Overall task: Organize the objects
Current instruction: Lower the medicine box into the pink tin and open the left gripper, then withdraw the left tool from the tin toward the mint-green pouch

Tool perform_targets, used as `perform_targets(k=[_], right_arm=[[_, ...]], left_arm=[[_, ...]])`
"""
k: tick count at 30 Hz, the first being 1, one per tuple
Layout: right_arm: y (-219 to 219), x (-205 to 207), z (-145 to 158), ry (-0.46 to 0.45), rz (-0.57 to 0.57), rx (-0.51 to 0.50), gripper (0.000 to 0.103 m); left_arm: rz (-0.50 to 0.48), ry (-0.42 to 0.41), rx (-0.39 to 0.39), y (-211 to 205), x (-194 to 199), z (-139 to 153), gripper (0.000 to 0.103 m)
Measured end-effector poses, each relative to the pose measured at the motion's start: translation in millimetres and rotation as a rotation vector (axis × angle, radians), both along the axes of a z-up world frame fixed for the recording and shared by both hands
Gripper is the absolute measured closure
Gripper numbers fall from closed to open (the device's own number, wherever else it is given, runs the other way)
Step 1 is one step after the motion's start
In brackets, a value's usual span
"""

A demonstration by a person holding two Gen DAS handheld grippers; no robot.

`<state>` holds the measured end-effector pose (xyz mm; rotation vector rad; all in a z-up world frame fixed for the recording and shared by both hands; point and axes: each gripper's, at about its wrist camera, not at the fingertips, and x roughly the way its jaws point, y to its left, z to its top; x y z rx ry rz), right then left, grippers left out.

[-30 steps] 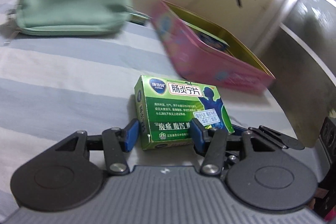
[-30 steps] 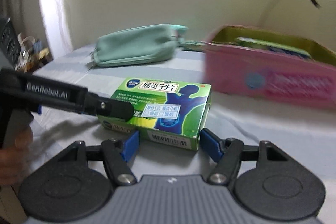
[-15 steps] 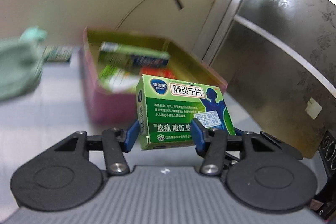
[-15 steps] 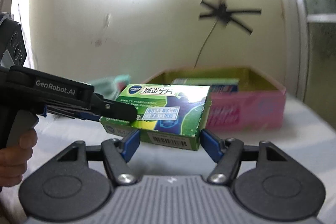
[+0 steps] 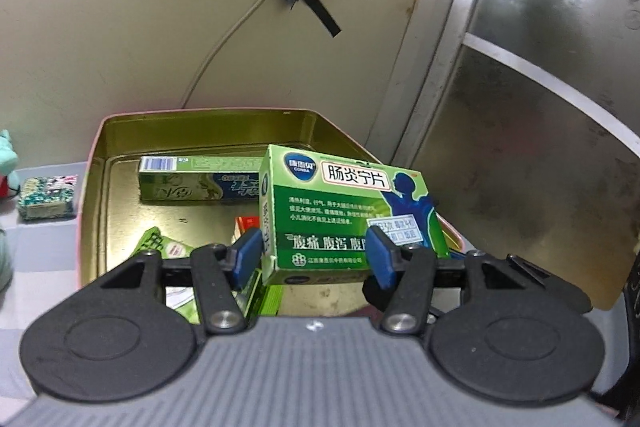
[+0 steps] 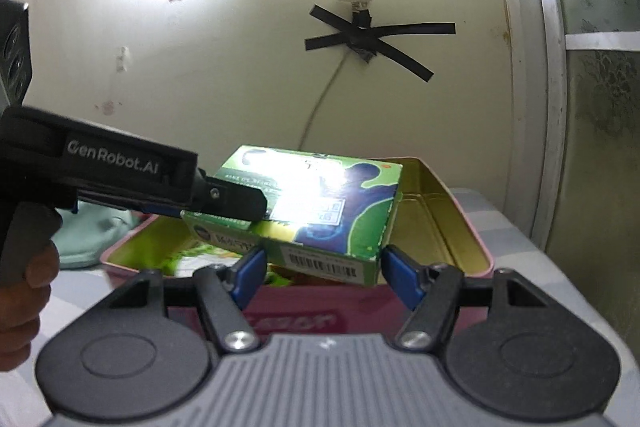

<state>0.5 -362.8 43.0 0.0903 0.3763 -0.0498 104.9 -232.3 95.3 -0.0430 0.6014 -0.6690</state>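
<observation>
Left view: the left gripper (image 5: 314,257) has just been opening, green box (image 5: 344,211) between its pads – above the tin (image 5: 120,131).

Right view: the right gripper (image 6: 322,273) clamps the box (image 6: 312,215) over the tin (image 6: 452,227).

1. Green medicine box (image 5: 344,215) between the left gripper (image 5: 314,257) pads hides the tin (image 5: 200,121) floor and a red-white pack (image 5: 245,227) behind it.
2. Toothpaste box (image 5: 192,183) right end is covered by it.
3. Right view: glare washes out the box's print.
4. Teal pouch (image 5: 6,163) is cut by the frame edge.
</observation>
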Motion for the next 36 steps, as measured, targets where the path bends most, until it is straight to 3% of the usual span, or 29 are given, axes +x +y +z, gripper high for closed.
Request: perform_targets(k=[6, 9, 15, 25, 36], right_arm=[[-11, 10, -9, 0.002, -0.018, 0.014, 0.037], [-13, 15, -15, -0.017, -0.039, 0.005, 0.031], [-20, 6, -20, -0.067, -0.101, -0.009, 0.030], [8, -13, -22, -0.189, -0.157, -0.201, 0.023], [27, -38, -16, -0.203, -0.109, -0.090, 0.023]], left_arm=[[0.006, 0.005, 0.020, -15, 12, -6, 0.044], [0.009, 0.017, 0.030, -20, 18, -10, 0.044], [0.048, -0.039, 0.108, -24, 14, -23, 0.044], [0.106, -0.066, 0.118, -1, -9, -18, 0.044], [0.239, -0.094, 0.142, 69, -41, -14, 0.042]])
